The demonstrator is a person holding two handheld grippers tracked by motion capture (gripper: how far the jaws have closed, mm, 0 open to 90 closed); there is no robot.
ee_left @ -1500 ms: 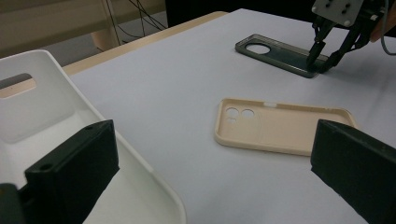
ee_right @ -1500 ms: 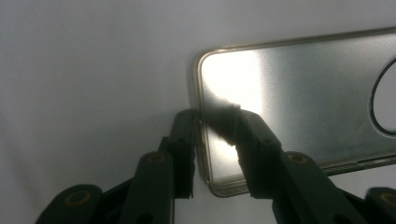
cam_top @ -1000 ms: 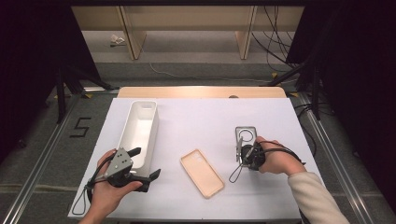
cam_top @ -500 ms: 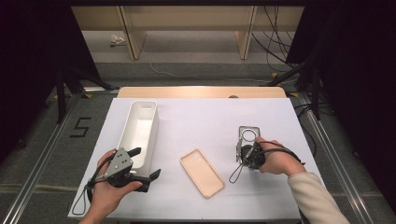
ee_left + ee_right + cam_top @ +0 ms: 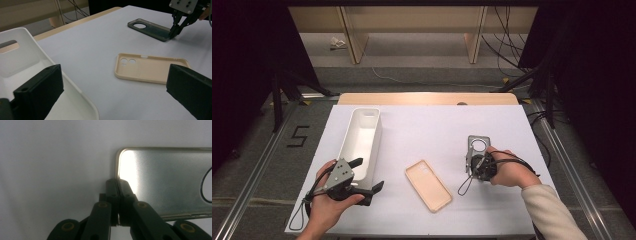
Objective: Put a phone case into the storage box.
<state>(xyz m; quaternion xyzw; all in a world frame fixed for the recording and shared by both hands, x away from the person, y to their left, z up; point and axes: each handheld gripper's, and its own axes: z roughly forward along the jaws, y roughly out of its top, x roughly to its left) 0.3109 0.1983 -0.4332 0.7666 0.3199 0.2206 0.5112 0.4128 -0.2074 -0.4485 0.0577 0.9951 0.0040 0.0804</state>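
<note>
Right tool (image 5: 473, 165): its jaws have just been closing and now pinch the near short rim of the dark phone case (image 5: 478, 146); in the right gripper view (image 5: 117, 192) the two pads meet on that thin wall at a corner, so I judge the grip real but narrow.
Dark phone case: flat on the desk (image 5: 432, 125) toward its right edge, roughly midway between front and back, camera hole at the far end (seen also from the left gripper view (image 5: 150, 28)).
Left tool (image 5: 367, 175): jaws wide apart with nothing between them (image 5: 112, 100), resting in the hand near the front-left corner, just beside the white bin (image 5: 362, 137).
Beige phone case (image 5: 428, 185): open side up, near the front edge at mid-desk, untouched and well apart from the dark one.
Step in hand: picking up the dark case, as I read it.
How to do it well: lift slowly and straight up, since a pinch at one corner lets the case swing (a rim this thin may slip); keep the squeeze firm, tip the far end off last.
Likely destination: the white bin, a guess; carry the case over the beige one.
</note>
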